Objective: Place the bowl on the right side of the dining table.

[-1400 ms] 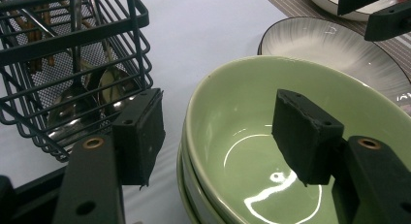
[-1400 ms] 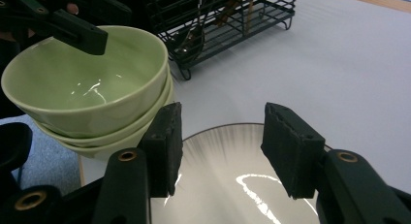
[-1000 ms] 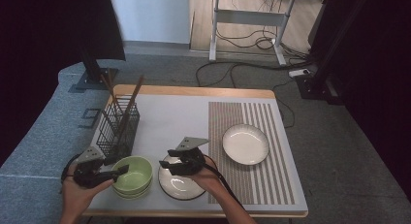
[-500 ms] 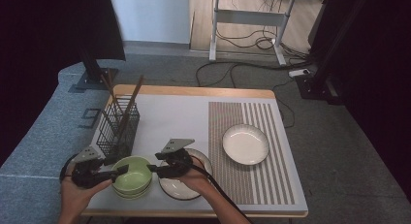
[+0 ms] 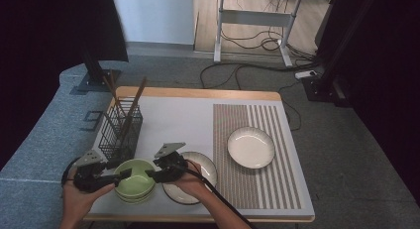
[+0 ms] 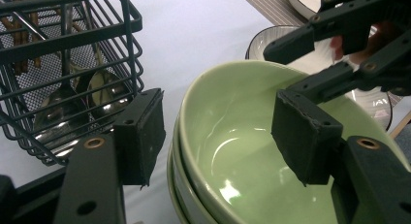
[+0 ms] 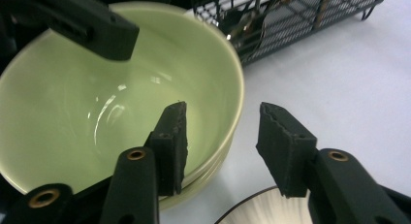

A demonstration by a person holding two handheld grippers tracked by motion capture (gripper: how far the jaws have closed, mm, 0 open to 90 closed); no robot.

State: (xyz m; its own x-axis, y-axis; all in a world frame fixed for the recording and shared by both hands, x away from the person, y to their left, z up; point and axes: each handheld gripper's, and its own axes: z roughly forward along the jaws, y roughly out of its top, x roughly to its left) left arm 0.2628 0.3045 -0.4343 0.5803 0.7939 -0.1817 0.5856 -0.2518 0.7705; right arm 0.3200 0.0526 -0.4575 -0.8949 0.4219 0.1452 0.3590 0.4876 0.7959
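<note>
Two claws straddle green bowl stack (image 5: 134, 179) rim: left claw (image 6: 218, 136) wide, right claw (image 7: 220, 141) half-open, closing, unclamped

Dim, dark-edged overhead; sharp close-ups with glare.

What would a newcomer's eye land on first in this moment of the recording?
The stack of green bowls at the table's near left edge, with the left gripper and the right gripper each straddling the top bowl's rim from opposite sides, jaws apart; the right gripper's jaws have just been closing. Behind stands a black wire utensil basket holding chopsticks and spoons. Two white plates lie right of the bowls, one beside them, the other on the striped mat.
</note>
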